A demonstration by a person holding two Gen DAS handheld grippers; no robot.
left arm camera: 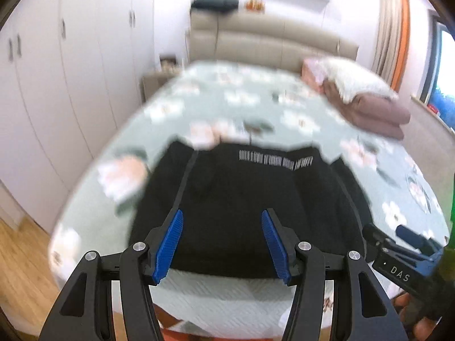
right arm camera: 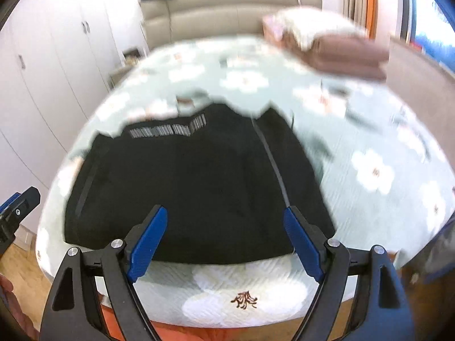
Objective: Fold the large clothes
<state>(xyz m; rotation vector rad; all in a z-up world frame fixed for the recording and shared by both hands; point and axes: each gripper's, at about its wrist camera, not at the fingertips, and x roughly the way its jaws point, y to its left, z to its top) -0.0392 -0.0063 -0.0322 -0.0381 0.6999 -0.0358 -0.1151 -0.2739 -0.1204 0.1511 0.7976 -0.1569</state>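
Observation:
A black garment (left arm camera: 241, 207) with white lettering along its far edge lies flat on the bed, near the bed's front edge; it also shows in the right wrist view (right arm camera: 187, 187). My left gripper (left arm camera: 222, 216) is open and empty, held above the garment's near part. My right gripper (right arm camera: 224, 213) is open and empty, also held above the garment's near edge. The right gripper shows at the lower right of the left wrist view (left arm camera: 403, 244); part of the left gripper shows at the left edge of the right wrist view (right arm camera: 17, 210). Both views are blurred.
The bed has a pale green floral cover (left arm camera: 256, 99) (right arm camera: 369, 142). Folded brown blankets with a white pillow (left arm camera: 366, 99) (right arm camera: 335, 48) sit at its far right. A beige headboard (left arm camera: 270, 37) stands behind, white wardrobes (left arm camera: 57, 85) to the left, wooden floor (left arm camera: 22, 278) below.

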